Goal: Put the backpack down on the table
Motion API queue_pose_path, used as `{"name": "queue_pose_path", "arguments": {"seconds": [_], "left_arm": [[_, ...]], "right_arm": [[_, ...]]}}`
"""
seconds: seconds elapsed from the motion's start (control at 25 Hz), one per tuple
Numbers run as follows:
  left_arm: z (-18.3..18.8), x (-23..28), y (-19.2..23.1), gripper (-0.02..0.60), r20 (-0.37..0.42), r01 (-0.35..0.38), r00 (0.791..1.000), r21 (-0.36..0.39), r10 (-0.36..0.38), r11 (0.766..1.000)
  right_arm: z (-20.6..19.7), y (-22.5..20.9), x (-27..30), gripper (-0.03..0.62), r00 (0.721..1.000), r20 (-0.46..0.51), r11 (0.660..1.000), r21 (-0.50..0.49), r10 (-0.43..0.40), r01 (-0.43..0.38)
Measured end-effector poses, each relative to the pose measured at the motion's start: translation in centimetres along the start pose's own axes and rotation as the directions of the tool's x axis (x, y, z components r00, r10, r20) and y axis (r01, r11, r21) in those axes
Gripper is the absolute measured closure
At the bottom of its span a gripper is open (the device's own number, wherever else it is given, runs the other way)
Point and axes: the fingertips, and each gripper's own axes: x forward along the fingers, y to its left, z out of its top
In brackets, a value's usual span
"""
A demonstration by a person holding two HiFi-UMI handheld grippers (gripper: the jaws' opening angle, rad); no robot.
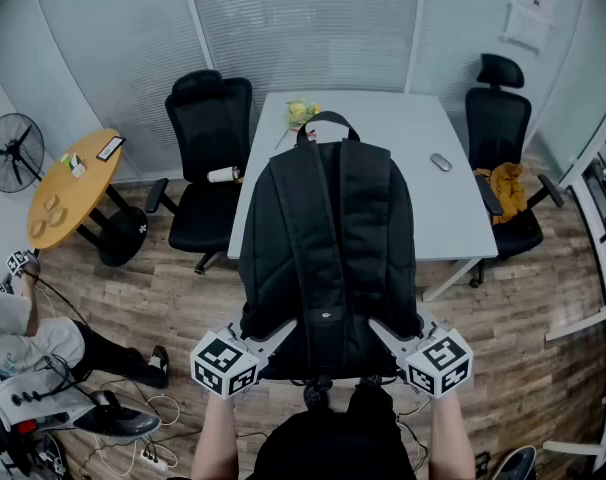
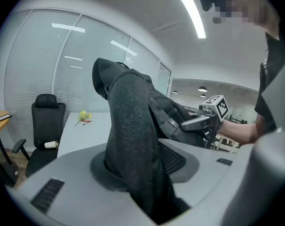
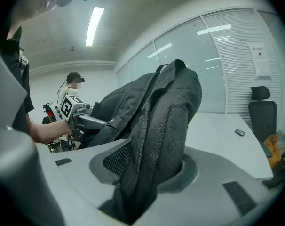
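A black backpack (image 1: 328, 248) stands upright in front of me, straps side facing me, its top handle over the white table (image 1: 453, 208). My left gripper (image 1: 273, 336) is shut on the pack's lower left side, and in the left gripper view (image 2: 142, 168) dark padded strap fabric (image 2: 133, 140) fills the gap between the jaws. My right gripper (image 1: 388, 336) is shut on the lower right side, with a padded strap (image 3: 166, 121) pinched between its jaws (image 3: 147, 168). Each gripper shows in the other's view, the right gripper (image 2: 199, 121) and the left gripper (image 3: 86, 119). The pack's bottom is hidden.
On the table lie a yellow flower (image 1: 301, 113) and a mouse (image 1: 441, 162). Black office chairs stand at the left (image 1: 208, 148) and right (image 1: 498, 118); the right one carries an orange cloth (image 1: 506, 186). A round wooden table (image 1: 73, 188), a fan (image 1: 11, 150) and a seated person (image 1: 23, 338) are at the left.
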Motion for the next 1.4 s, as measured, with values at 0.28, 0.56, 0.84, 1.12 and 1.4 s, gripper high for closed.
{"name": "queue_pose_path", "arguments": {"seconds": [0.28, 0.56, 0.84, 1.12, 1.4], "left_arm": [[-1.1, -2.6, -1.2, 0.416, 0.016, 0.003, 1.0, 0.008, -0.003, 1.0], [-1.9, -4.1, -1.0, 0.414, 0.021, 0.017, 1.0, -0.005, -0.017, 1.0], [-1.7, -4.6, -0.4, 0.414, 0.005, 0.033, 0.999, -0.007, -0.033, 0.999], [-2.2, -3.6, -1.4, 0.414, -0.016, 0.067, 0.998, -0.013, -0.067, 0.998], [-3.1, -0.2, -2.2, 0.414, -0.064, 0.084, 0.994, -0.032, -0.086, 0.996]], "right_arm": [[-0.6, 3.1, -1.0, 0.433, 1.0, 0.007, 1.0, -0.022, -0.013, 0.013], [-0.7, 4.8, -0.8, 0.436, 1.0, -0.009, 0.999, -0.031, -0.028, 0.028], [-0.4, 5.3, -0.4, 0.428, 0.999, -0.027, 0.999, 0.009, -0.04, 0.04], [-1.7, 5.1, -1.6, 0.425, 0.997, -0.039, 0.997, 0.048, -0.065, 0.066], [-3.8, 2.1, -2.1, 0.425, 0.996, -0.065, 0.992, 0.102, -0.062, 0.069]]}}
